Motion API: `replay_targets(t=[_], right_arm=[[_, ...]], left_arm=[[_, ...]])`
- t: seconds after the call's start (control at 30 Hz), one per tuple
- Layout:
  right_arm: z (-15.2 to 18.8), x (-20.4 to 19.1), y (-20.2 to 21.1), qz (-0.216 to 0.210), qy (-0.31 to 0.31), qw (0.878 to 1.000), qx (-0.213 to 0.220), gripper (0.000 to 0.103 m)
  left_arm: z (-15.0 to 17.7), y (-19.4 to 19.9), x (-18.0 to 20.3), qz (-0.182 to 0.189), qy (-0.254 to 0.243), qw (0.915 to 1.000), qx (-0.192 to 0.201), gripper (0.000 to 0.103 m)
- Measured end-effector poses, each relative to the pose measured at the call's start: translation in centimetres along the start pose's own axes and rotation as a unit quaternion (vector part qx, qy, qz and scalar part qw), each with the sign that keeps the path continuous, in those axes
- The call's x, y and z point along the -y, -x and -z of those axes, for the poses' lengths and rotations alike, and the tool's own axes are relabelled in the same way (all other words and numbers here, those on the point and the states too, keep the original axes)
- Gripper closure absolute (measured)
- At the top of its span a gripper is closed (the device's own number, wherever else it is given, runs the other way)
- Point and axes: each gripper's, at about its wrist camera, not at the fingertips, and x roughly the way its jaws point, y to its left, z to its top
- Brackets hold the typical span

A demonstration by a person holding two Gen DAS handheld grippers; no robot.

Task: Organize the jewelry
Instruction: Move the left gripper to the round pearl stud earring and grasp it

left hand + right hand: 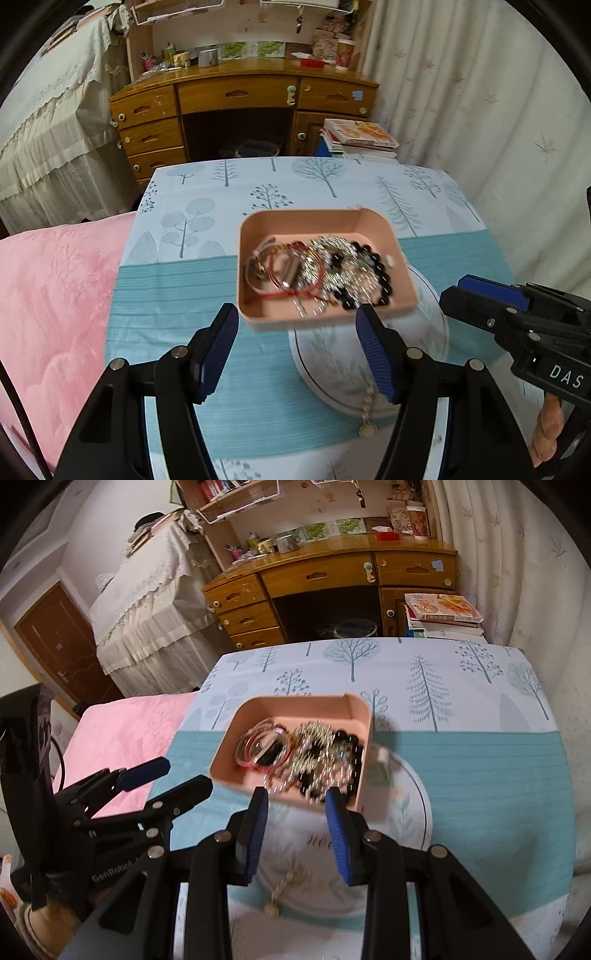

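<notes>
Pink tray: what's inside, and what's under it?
Inside the pink tray: a tangled heap, with red bangles, black beads and a silvery sparkly piece. Lower layers are covered. Its near corner overlaps a white plate; a pale chain lies there.

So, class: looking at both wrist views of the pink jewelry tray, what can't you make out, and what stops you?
- Jewelry pile, both views: tangled and motion-blurred, so single pieces can't be counted.
- Round plate: the pink tray hides its far side; the grippers cover its near rim.
- Small chain on the plate: blurred, type unclear.
- Person: only fingers show at the left view's edge.
</notes>
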Motion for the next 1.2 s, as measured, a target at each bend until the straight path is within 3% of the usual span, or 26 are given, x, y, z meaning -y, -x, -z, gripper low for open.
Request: replay_targets(t=[0.47, 0.63, 0.93, 1.2], right_arm=[[6.4, 0.9, 2.7, -0.010, 0.009, 1.000, 0.005, 0.070], [8.6, 1.6, 2.2, -0.013, -0.003, 1.000, -0.001, 0.070], [11.1, 2.9, 1.0, -0.009, -0.022, 1.000, 0.001, 0.070], [12.3, 4.2, -0.2, -0.017, -0.042, 0.999, -0.007, 0.070]], left_arm=[[5.5, 3.4, 2.7, 0.023, -0.011, 0.9995, 0.016, 0.039], [7.9, 2.5, 4.1, 0.018, -0.019, 0.9996, 0.014, 0.039], [11.7, -1.4, 6.2, 0.023, -0.032, 0.9989, -0.024, 0.039], [12.4, -3.7, 6.2, 0.022, -0.034, 0.9980, -0.048, 0.056]])
